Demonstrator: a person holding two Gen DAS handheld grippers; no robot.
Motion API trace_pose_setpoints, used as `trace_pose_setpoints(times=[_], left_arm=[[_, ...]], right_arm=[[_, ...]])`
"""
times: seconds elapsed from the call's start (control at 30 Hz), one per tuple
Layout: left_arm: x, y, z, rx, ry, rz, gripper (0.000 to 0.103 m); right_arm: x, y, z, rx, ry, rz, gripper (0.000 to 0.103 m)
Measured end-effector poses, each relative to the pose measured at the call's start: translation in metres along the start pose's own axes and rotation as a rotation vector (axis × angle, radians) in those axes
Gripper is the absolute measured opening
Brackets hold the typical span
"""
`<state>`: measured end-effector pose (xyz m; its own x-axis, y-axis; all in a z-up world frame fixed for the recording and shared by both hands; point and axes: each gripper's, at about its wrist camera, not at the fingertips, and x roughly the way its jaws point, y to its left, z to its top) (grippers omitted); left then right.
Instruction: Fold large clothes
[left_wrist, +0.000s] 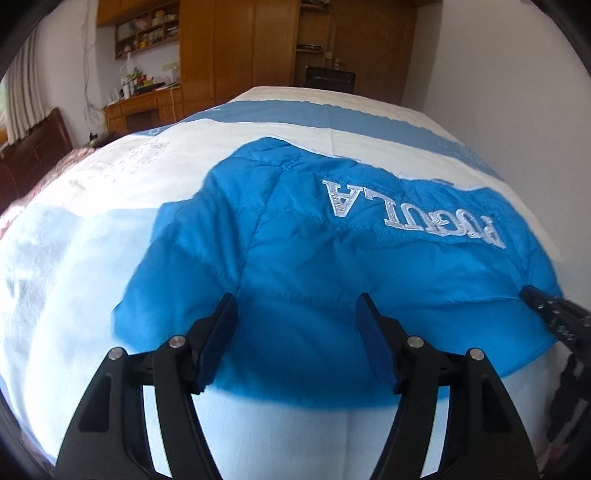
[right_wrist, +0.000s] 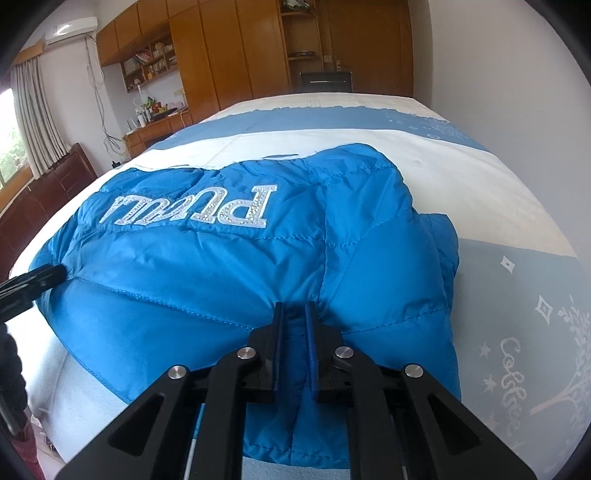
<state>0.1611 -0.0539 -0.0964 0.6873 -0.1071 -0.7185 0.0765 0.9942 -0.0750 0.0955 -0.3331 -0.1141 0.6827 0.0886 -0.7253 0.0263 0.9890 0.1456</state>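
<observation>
A bright blue quilted jacket (left_wrist: 332, 258) lies spread on the bed, its silver lettering upside down to me. My left gripper (left_wrist: 297, 299) is open over the jacket's near hem; its blue pads (left_wrist: 218, 332) stand wide apart with fabric lying between them, unpinched. In the right wrist view the same jacket (right_wrist: 221, 277) fills the middle, and my right gripper (right_wrist: 294, 306) is shut on a pinched ridge of its fabric near the hem. Each gripper shows at the other view's edge: the right gripper (left_wrist: 546, 310) touches the jacket's right side, the left gripper (right_wrist: 37, 280) its left side.
The bed cover (right_wrist: 498, 206) is cream with blue bands and white print. A dark wooden headboard (right_wrist: 55, 184) runs along the left. Wooden wardrobes (right_wrist: 240, 55), a cluttered desk (right_wrist: 155, 122) and a dark chair (right_wrist: 325, 81) stand beyond the bed. A white wall (right_wrist: 517, 92) borders the right side.
</observation>
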Motion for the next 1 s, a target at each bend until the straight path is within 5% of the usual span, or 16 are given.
trace_pose_setpoints(times=[0.2,0.43,0.8,1.0], left_arm=[[-0.035,0.036,-0.017,-0.14,-0.02,0.052,0.075],[-0.014,0.088,-0.037,-0.416,0.059,-0.12,0.075],[0.028,0.126,-0.025,-0.605,0.052,-0.283,0.076],[0.039,0.129,-0.029,-0.661,0.046,-0.368,0.047]], right_arm=[[0.0,0.0,0.002,0.003,0.003,0.006,0.009],[-0.002,0.0,0.002,0.006,0.007,0.014,0.009],[-0.001,0.0,0.003,0.008,0.015,0.017,0.009],[-0.001,0.0,0.004,0.011,0.023,0.015,0.009]])
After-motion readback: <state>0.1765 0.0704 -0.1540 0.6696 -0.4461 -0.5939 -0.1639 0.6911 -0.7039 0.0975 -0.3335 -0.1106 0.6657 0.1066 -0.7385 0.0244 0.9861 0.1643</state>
